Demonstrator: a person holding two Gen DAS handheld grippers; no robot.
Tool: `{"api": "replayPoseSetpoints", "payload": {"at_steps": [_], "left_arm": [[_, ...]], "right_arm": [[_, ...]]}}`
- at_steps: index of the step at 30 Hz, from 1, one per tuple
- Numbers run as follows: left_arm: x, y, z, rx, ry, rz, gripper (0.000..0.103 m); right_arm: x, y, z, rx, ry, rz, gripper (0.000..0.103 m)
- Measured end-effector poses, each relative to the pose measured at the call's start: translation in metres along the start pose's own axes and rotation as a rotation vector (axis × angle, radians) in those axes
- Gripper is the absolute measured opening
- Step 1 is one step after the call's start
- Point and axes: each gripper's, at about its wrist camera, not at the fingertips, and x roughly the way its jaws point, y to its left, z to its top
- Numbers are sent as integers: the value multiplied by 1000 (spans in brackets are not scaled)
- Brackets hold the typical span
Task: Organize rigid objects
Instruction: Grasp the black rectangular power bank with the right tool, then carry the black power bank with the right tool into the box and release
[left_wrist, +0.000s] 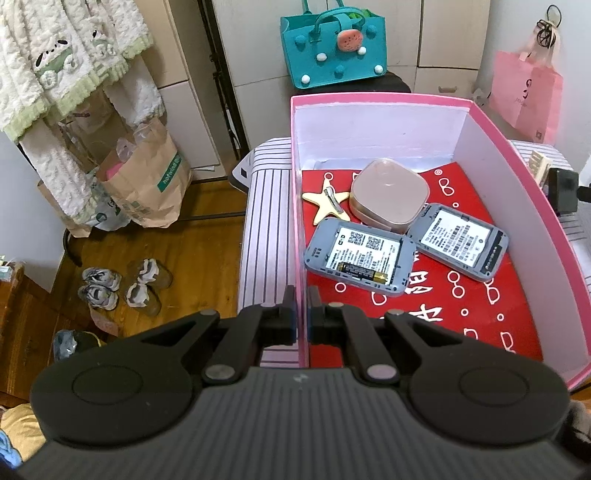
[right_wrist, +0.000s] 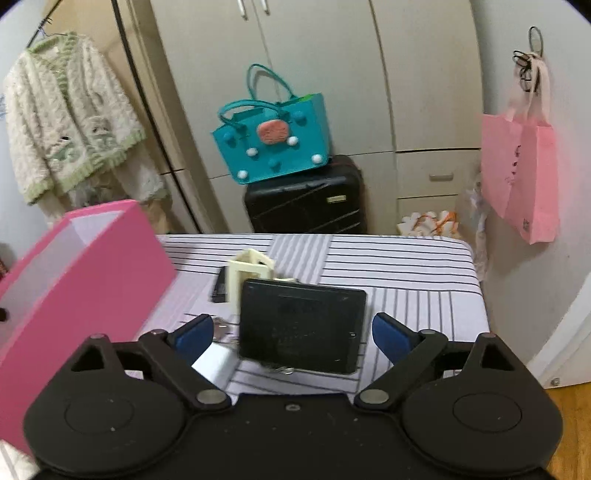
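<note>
Left wrist view: my left gripper (left_wrist: 302, 295) pinches the near wall of the pink box (left_wrist: 480, 99) at frame center. Right wrist view: my right gripper (right_wrist: 291, 332) is spread wide around the black case (right_wrist: 301, 328) standing at center on the striped table (right_wrist: 406, 266).

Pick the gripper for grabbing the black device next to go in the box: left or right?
Right. The right gripper is open with the black device between its fingers; the left gripper is shut on the pink box wall.

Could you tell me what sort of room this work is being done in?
Most likely a bedroom or dressing room at home: built-in wardrobe doors, a knitted cardigan on a hanger, a black suitcase, and shoes on the wooden floor.
</note>
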Motion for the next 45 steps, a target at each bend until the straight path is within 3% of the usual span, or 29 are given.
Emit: {"api": "replayPoseSetpoints", "payload": {"at_steps": [6,14,22,23,30,35,45], "left_arm": [[0,1,0,-5,5,1,4],[-1,0,-1,-1,-3,-3,4],[-1,2,-1,4,-1,-18,4],[-1,2,-1,5,0,-19,4],[-1,3,-2,9,-1,-25,4],[-2,5,-4,10,1,-37,4],[-5,10,-7,12,8,-70,4]], "right_arm": [[8,8,-3,-15,-23,19,97],[25,19,-10,-27,-62,-126,100],[30,13,-11,17,-58,-124,97],[29,14,-10,16,-55,-108,94],[3,27,4,-20,-43,-47,93],[-28,56,20,-64,-64,51,93],[-61,143,54,-166,19,443,94]]}}
